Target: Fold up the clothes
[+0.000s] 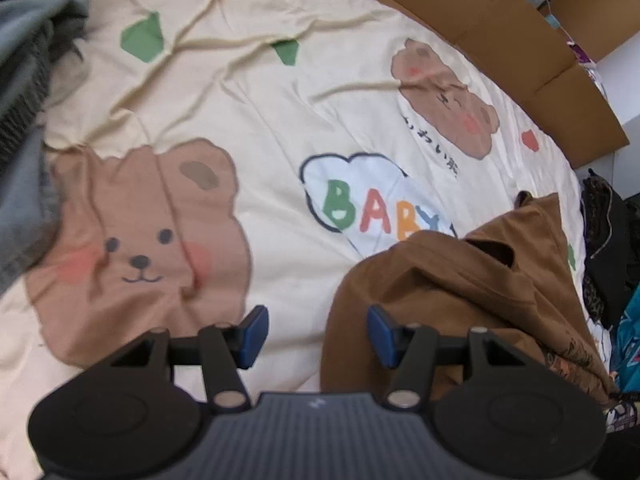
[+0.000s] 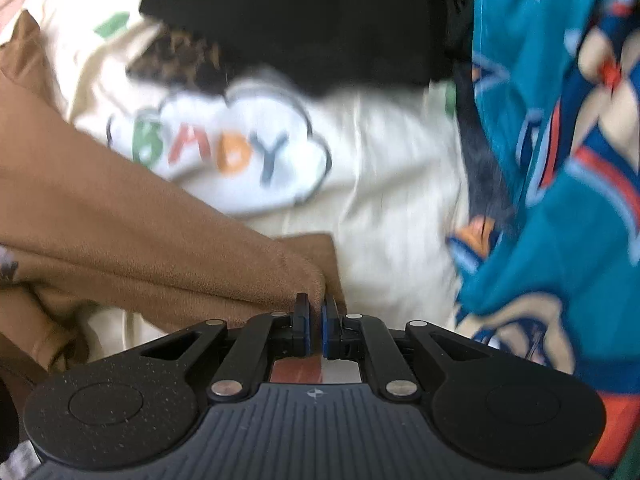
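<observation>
A brown garment (image 1: 460, 288) lies crumpled on a cream bed sheet (image 1: 280, 120) printed with bears and the word BABY. My left gripper (image 1: 318, 316) hangs open above the sheet; the garment's left edge lies under its right finger, and nothing is between the pads. In the right wrist view the brown garment (image 2: 120, 220) stretches in from the left, and my right gripper (image 2: 315, 304) is shut on a bunched corner of it, just above the sheet (image 2: 380, 160). That view is blurred by motion.
Grey clothes (image 1: 24, 80) are piled at the left edge. Brown cardboard (image 1: 500, 32) borders the bed's far side. Black clothing (image 1: 604, 232) lies at the right. A teal patterned garment (image 2: 560, 160) and a black garment (image 2: 300, 12) lie close to the right gripper.
</observation>
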Action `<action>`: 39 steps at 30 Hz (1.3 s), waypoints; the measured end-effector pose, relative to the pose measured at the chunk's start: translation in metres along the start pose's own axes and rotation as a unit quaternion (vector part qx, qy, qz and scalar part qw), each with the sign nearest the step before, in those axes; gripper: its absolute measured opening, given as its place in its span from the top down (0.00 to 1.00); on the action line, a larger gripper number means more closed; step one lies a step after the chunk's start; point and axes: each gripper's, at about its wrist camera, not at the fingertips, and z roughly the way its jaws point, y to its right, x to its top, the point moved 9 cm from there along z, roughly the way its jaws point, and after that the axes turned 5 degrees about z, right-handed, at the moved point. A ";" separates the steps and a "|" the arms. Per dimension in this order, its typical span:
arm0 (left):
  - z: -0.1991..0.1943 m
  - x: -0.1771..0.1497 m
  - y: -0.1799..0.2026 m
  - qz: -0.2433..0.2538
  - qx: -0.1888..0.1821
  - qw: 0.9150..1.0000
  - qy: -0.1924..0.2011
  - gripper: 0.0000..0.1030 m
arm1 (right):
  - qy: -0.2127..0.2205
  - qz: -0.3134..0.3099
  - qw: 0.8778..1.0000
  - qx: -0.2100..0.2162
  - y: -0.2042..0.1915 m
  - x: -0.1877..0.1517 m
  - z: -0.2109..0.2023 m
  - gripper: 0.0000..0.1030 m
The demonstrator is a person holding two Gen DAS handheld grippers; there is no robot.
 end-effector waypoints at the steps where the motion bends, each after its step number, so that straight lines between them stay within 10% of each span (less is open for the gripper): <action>1: 0.004 -0.001 0.001 0.001 -0.001 1.000 -0.003 0.46 | -0.015 0.010 1.000 0.009 -0.001 -0.005 0.003 0.95; 7: 0.018 -0.007 0.005 -0.002 -0.004 1.000 -0.012 0.50 | -0.009 0.022 0.999 0.026 -0.005 0.002 -0.013 0.63; 22: 0.029 -0.012 0.016 -0.023 -0.047 0.998 -0.025 0.91 | 0.074 -0.037 0.993 0.083 -0.066 0.093 -0.047 0.63; 39: 0.001 0.010 0.012 -0.009 -0.007 1.000 0.025 0.97 | 0.163 -0.071 0.951 0.253 -0.238 0.238 -0.051 0.62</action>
